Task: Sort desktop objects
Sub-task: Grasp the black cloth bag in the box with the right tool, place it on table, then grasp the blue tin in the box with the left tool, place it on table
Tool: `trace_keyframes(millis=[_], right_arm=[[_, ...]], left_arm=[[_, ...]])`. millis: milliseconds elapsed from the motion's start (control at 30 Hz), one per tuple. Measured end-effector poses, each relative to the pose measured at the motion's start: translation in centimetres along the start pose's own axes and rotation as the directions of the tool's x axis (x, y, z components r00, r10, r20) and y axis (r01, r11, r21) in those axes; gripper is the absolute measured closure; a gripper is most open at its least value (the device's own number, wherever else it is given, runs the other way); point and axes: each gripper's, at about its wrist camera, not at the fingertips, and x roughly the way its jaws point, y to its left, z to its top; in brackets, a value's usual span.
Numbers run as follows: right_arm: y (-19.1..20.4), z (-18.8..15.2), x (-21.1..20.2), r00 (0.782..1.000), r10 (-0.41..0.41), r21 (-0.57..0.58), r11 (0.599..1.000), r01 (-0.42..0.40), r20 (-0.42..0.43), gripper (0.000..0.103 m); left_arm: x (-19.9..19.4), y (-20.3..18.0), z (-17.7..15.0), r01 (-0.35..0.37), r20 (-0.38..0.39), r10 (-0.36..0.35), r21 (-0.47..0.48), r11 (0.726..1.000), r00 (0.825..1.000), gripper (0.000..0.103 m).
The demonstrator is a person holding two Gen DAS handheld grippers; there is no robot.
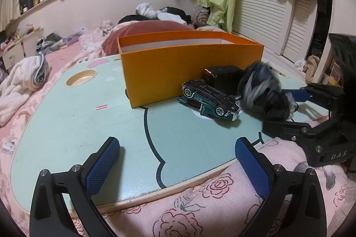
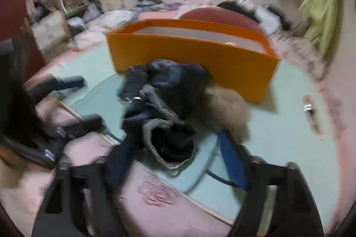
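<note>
One legible marking found: the letters "DAS" in pale raised type on the black body of the right gripper (image 1: pixel 287 108), at the right edge of the left wrist view, well to the right of the orange box (image 1: pixel 191 68). The toy car (image 1: pixel 210 100), lying upside down just in front of the box, carries white lettering on its side, too small to read. The right wrist view is blurred; nothing there can be read.

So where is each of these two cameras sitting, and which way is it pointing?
Left wrist: on the left gripper, looking down across the table at the orange box and toy car; its own open jaws show.
Right wrist: on the right gripper, facing the dark fabric bundle; open jaws show, blurred.
Shared: box, table, bundle, each other's gripper.
</note>
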Motion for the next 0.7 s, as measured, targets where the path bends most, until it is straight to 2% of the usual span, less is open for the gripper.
trace_keyframes(millis=[233,367,433,467,500,567,633,667,700], right_arm=[[-1.4,-1.0,-1.6,1.000,0.005,0.047,0.999,-0.006,0.006,0.019],[-0.8,-1.7,-2.1,1.000,0.005,0.013,1.000,-0.005,0.019,0.019],[-0.8,-1.5,-1.8,1.000,0.009,0.016,1.000,-0.009,0.019,0.018],[-0.8,-1.5,-1.8,1.000,0.009,0.017,1.000,-0.010,0.019,0.018],[-0.8,-1.4,-1.8,1.000,0.009,0.016,1.000,-0.010,0.020,0.018],[-0.9,-1.5,-1.8,1.000,0.010,0.016,1.000,-0.010,0.019,0.018],[-0.9,-1.6,-1.9,1.000,0.012,0.017,1.000,-0.013,0.020,0.018],[-0.9,-1.6,-1.9,1.000,0.013,0.017,1.000,-0.013,0.020,0.018],[-0.9,-1.6,-1.9,1.000,0.013,0.017,1.000,-0.013,0.020,0.018]], left_arm=[[-0.1,-0.1,-0.1,0.002,0.001,-0.002,-0.002,1.000,1.000,0.000],[0.0,-0.2,0.2,0.006,-0.011,-0.006,-0.011,1.000,1.000,0.000],[-0.4,-0.1,0.8,0.016,-0.015,-0.017,-0.031,0.999,1.000,0.009],[-1.0,-0.1,1.4,0.036,0.007,-0.035,-0.051,0.998,0.999,0.023],[-1.8,0.0,2.3,0.070,0.038,-0.067,-0.081,0.994,0.997,0.028],[-3.1,-0.3,5.1,0.158,0.079,-0.149,-0.117,0.980,0.986,0.028],[-3.0,-1.3,8.7,0.192,0.049,-0.188,-0.107,0.976,0.981,0.035],[-2.3,-1.8,10.3,0.185,0.014,-0.185,-0.097,0.978,0.983,0.042],[-1.1,-2.2,11.9,0.167,-0.032,-0.171,-0.088,0.982,0.985,0.044]])
